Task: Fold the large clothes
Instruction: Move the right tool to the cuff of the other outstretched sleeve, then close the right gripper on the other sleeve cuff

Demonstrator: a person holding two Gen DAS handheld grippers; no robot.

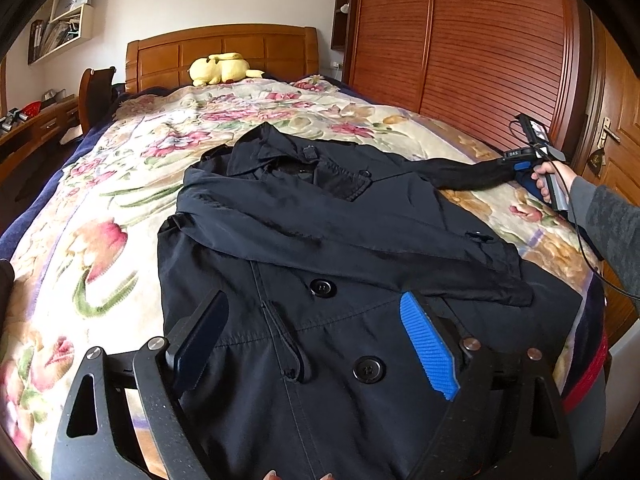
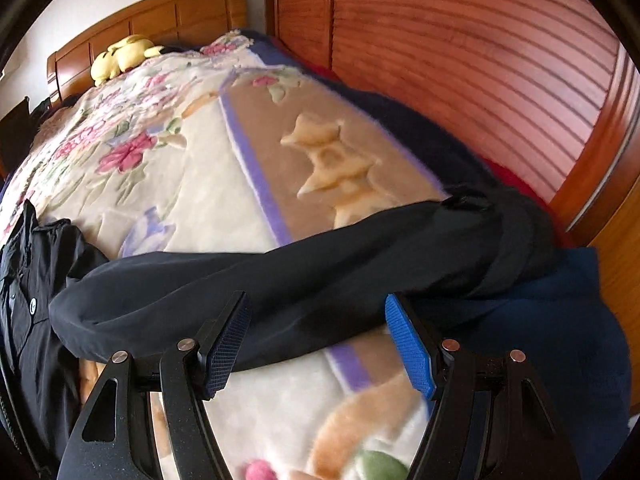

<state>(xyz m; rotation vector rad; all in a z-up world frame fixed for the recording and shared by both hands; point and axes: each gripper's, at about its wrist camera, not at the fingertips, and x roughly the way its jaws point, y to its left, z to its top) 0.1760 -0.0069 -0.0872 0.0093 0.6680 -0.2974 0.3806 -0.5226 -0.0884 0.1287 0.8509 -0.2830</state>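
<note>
In the left wrist view, a dark coat [image 1: 320, 264] lies front-up on the floral blanket [image 1: 120, 208] of the bed, filling the middle and lower part of the frame, its collar toward the headboard [image 1: 220, 52] at the top. One sleeve is already laid across the chest, running from the left shoulder down to lower right, which reads as the first fold made to narrow the garment. The left tongs [image 1: 316, 340] hover at the bottom of the frame over the buttoned front, released and wide, with nothing pinched between them; they seem parked there so the body stays flat. At the right edge, a hand [image 1: 546, 178] grips the handle of the other tool at the end of the outstretched second sleeve [image 1: 460, 174].

In the right wrist view, that sleeve [image 2: 280, 280] stretches across the middle of the frame from the coat body at the left edge to its cuff [image 2: 516, 236] at right, draped over the bed's side. The right tongs [image 2: 318, 344] sit just below it at the bottom centre, spread apart and holding nothing, the cloth lying beyond the tips. They appear lined up to take this sleeve and bring it inward. A yellow plush toy [image 2: 120, 56] rests at upper left.
</note>
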